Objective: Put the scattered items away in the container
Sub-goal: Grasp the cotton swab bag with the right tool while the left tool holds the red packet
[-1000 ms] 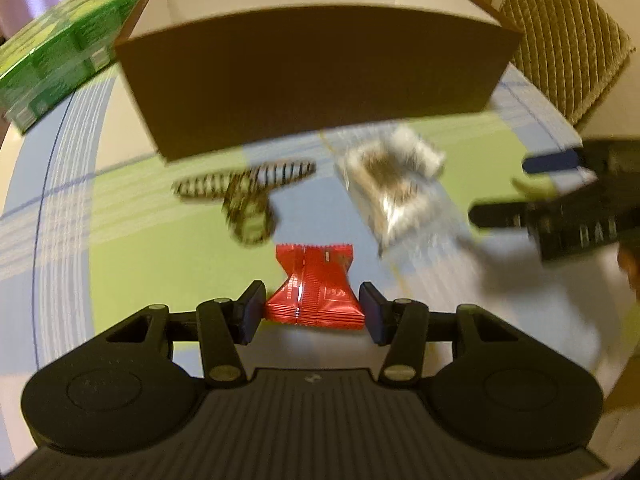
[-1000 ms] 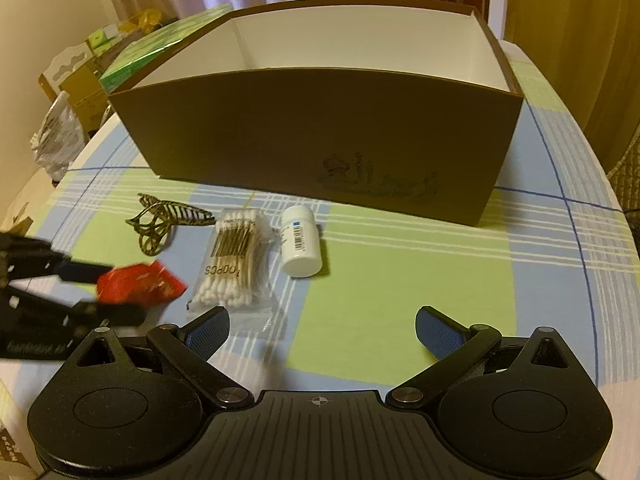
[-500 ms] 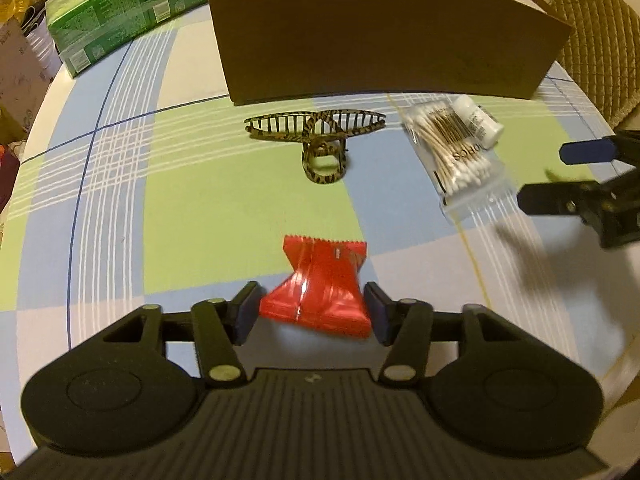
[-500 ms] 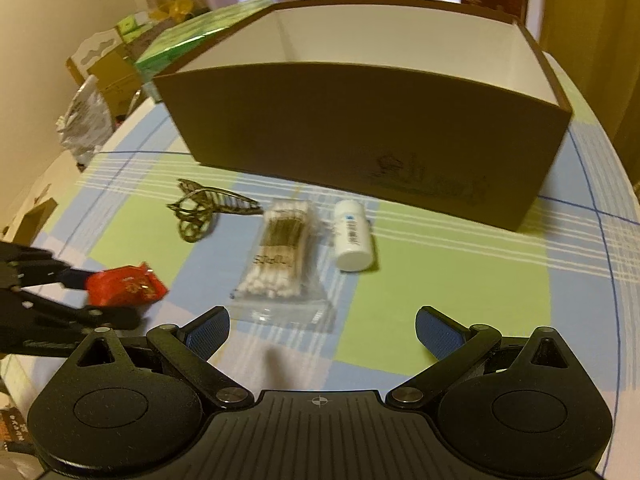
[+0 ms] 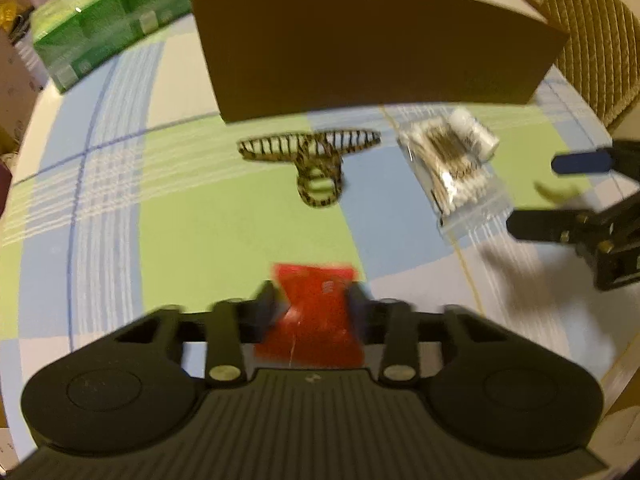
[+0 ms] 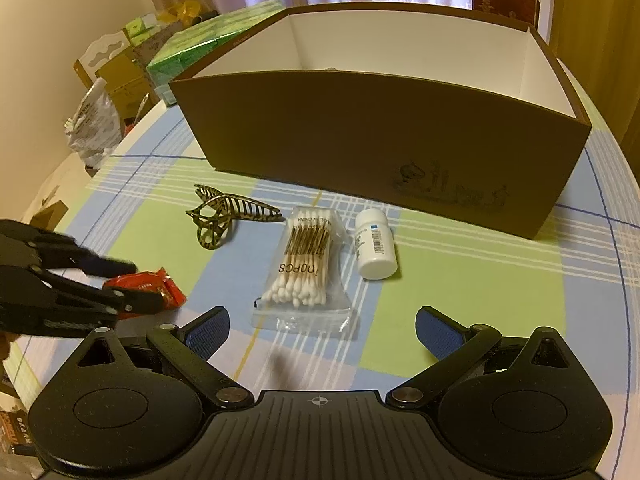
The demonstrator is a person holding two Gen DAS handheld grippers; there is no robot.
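The left tool (image 5: 314, 310) is clamped on the red packet (image 5: 316, 312), low over the bench (image 6: 480, 288). At 12 o'clock lies the hair clip (image 5: 316, 156), long axis crosswise. The right tool (image 6: 322, 330) stands wide apart; cotton swab bag (image 6: 306, 268) and white bottle (image 6: 374, 250) point toward the brown box (image 6: 360, 136)

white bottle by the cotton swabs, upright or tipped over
Tipped over: the white bottle lies on its side on the tablecloth, cap toward the camera.
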